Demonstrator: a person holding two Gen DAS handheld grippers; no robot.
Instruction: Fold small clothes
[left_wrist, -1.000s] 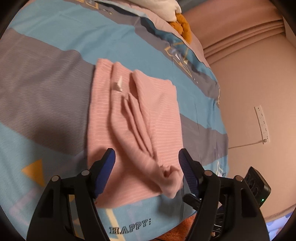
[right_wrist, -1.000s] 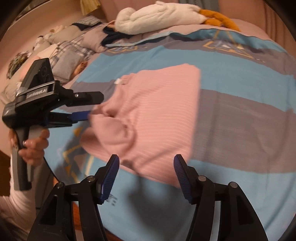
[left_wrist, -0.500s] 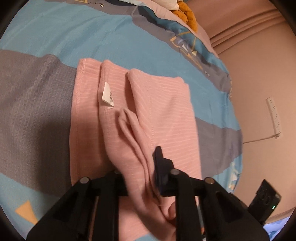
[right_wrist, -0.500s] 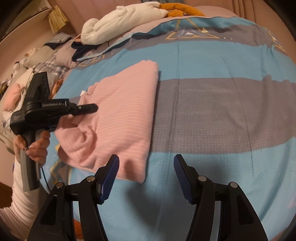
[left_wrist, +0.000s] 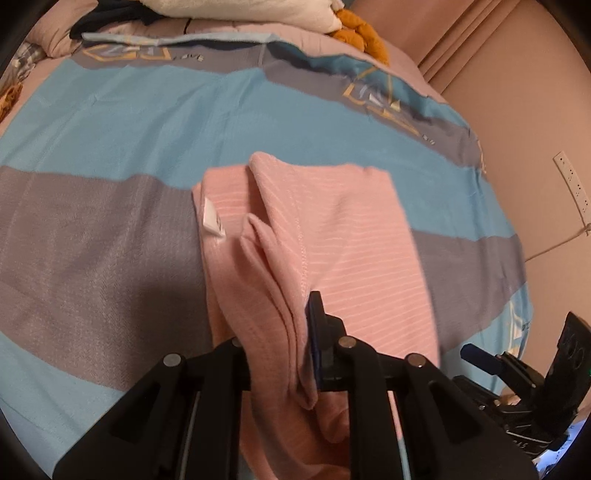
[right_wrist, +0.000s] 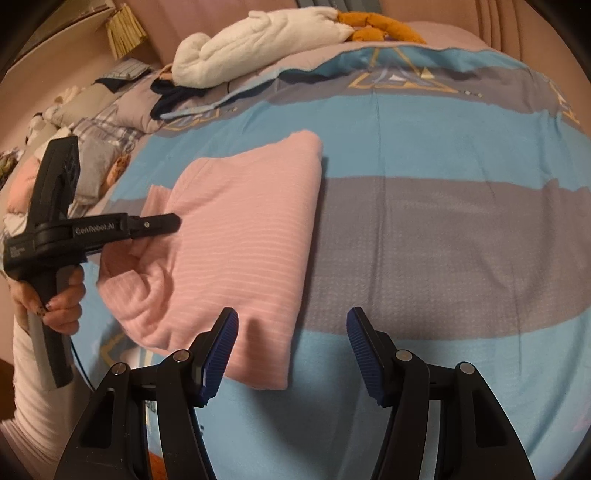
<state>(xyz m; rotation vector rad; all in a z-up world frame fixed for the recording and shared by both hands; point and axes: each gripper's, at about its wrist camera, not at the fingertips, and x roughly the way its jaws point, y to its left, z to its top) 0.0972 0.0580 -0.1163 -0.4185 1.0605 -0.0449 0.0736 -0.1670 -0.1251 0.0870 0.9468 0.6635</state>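
Note:
A pink striped garment (left_wrist: 332, 236) lies partly folded on the blue and grey bedsheet (left_wrist: 110, 122), with a white label (left_wrist: 212, 221) near its neck. My left gripper (left_wrist: 280, 347) is shut on a bunched sleeve fold of the garment and lifts it slightly; it also shows in the right wrist view (right_wrist: 162, 225), at the garment's (right_wrist: 251, 236) left side. My right gripper (right_wrist: 291, 350) is open and empty, hovering just above the garment's near corner at the bed's front.
A white plush toy (right_wrist: 258, 40) with orange parts (right_wrist: 380, 29) lies at the head of the bed, beside dark clothes (right_wrist: 170, 96) and pillows (right_wrist: 92, 147). A wall with a power strip (left_wrist: 570, 184) stands to the right of the bed.
My left gripper closed on the sleeve fold and has pulled it up and back. My right gripper has drawn back from the garment and stays open.

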